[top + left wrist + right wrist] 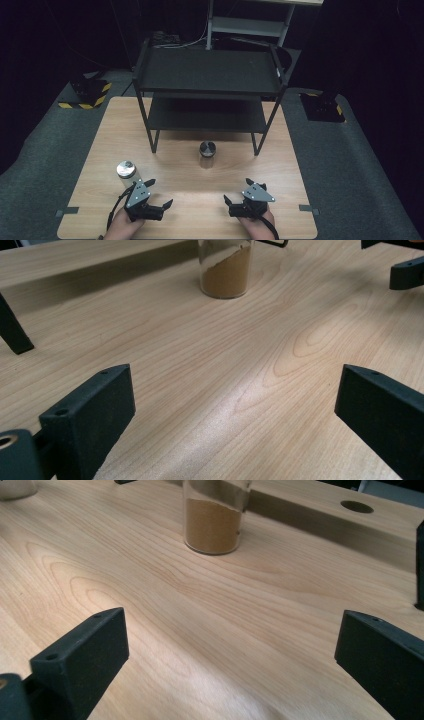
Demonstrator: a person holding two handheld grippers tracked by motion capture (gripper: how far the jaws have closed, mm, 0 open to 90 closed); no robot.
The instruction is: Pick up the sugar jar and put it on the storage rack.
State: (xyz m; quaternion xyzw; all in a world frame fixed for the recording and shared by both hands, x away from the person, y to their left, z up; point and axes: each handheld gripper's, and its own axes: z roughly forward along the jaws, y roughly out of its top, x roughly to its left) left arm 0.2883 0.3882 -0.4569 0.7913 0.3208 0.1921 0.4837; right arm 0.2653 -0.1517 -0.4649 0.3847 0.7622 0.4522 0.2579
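Both grippers — left gripper (159,194) and right gripper (239,191) — rest low over the table (100,150), jaws spread wide, holding nothing. The brown-powder jar (207,154) stands upright mid-table, before the black shelf (207,70).

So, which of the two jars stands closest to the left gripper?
The jar with the light silver lid, just beyond the left gripper. The dark-lidded jar stands farther off, in front of the shelf rack.
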